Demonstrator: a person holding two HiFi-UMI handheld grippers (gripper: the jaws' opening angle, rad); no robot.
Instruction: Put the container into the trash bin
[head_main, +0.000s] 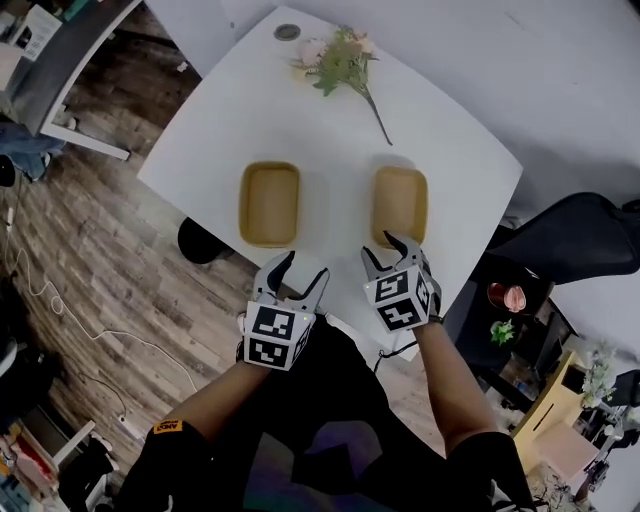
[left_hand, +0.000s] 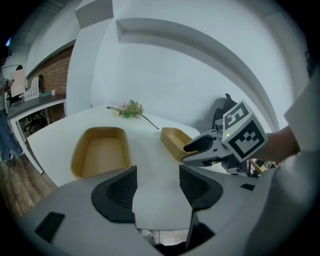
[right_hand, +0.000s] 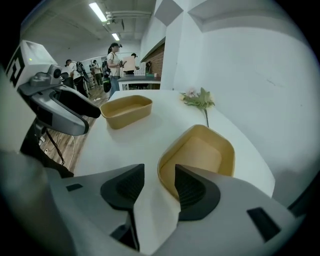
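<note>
The left gripper (head_main: 303, 272) is held wide open with nothing between its jaws. In its own view only bare tabletop is seen in the gap. The right gripper (head_main: 385, 250) is also spread wide and empty. The near rim of the right tan oblong shallow container (head_main: 400, 205) is seen in the gap between its pads (right_hand: 192, 187), but it is not pressed by them. A second, matching tan container (head_main: 269, 204) lies just ahead of the left gripper, well apart from the first. Both containers rest upright and appear empty.

Several failures can be expected from here. If only the thin, flared rim is pinched, the light container could tip or slip out while being lifted. If the rim is nudged before the jaws close, the container could be pushed across the smooth top. With both grippers close together, a knock between them is possible. A dark round object (head_main: 200, 242) on the floor at the table's near-left edge may be the trash bin, though this cannot be told. A carry to a bin that is poorly seen could end in a miss.

The white rounded table (head_main: 450, 150) also bears a sprig of pale artificial flowers (head_main: 345, 60) and a grey round grommet (head_main: 287, 32). A wood-plank floor (head_main: 100, 260) with a white cable (head_main: 60, 300), a black chair (head_main: 580, 235) and people (right_hand: 115, 60) standing far off are seen around it.
</note>
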